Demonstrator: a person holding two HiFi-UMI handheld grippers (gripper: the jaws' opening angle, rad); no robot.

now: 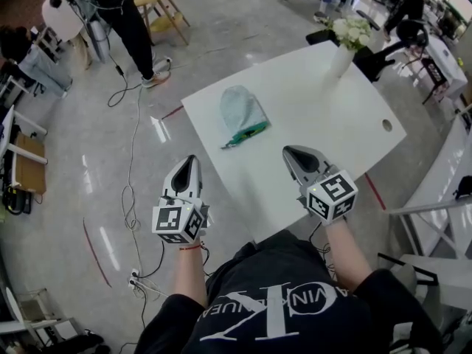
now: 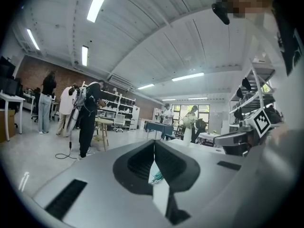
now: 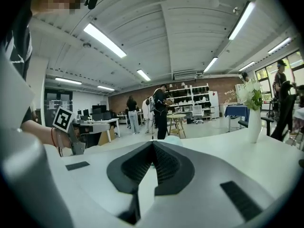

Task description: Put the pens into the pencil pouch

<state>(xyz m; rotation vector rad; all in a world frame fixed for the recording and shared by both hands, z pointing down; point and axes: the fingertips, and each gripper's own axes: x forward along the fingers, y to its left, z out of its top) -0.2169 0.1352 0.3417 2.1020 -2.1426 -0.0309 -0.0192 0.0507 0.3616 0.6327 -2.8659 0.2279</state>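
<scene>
A pale green pencil pouch [image 1: 242,110] lies on the white table [image 1: 310,116], with green pens [image 1: 247,134] sticking out at its near end. My left gripper [image 1: 189,162] hovers near the table's near left edge, shut and empty. My right gripper [image 1: 290,153] hangs over the table's near part, to the right of the pens, also shut with nothing in it. In the left gripper view the jaws [image 2: 154,148] meet, and a bit of green pen [image 2: 156,176] shows below them. The right gripper view shows its closed jaws [image 3: 153,146] and the pouch [image 3: 172,138] just beyond.
A white vase of flowers [image 1: 345,44] stands at the table's far side, and a small hole [image 1: 387,125] is near its right edge. Cables [image 1: 131,198] trail on the floor at left. A person [image 1: 125,13] stands by a wooden stool [image 1: 164,6].
</scene>
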